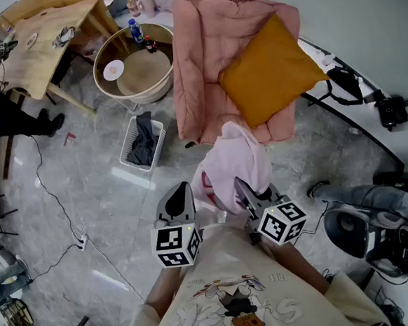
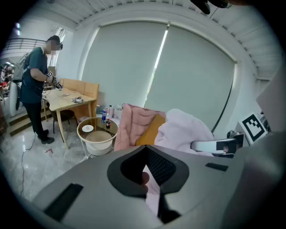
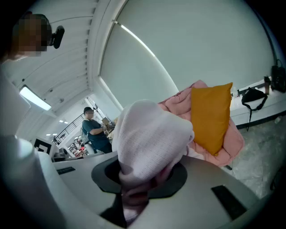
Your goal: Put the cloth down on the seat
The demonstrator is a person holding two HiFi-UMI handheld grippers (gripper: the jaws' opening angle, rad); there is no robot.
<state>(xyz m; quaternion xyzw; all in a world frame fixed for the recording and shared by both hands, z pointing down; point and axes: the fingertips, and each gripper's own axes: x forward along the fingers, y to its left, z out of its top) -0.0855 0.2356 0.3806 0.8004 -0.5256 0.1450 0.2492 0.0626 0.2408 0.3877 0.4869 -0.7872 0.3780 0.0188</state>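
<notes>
A pale pink cloth [image 1: 234,165] hangs bunched between my two grippers, just in front of the pink padded seat [image 1: 202,53], which has an orange cushion [image 1: 270,70] on it. My left gripper [image 1: 180,194] is shut on a thin edge of the cloth [image 2: 154,190]. The right gripper [image 1: 243,189] is shut on a thick bunch of the cloth [image 3: 149,143], which bulges over its jaws. In the left gripper view the seat [image 2: 134,123] stands beyond the cloth, and the right gripper [image 2: 214,145] shows beside it.
A round glass-topped table [image 1: 134,66] with bottles stands left of the seat. A white basket [image 1: 132,129] of dark clothes sits on the floor below it. A wooden table [image 1: 40,45] and a person [image 2: 38,85] are far left. Cables cross the floor; someone's leg [image 1: 361,195] is at right.
</notes>
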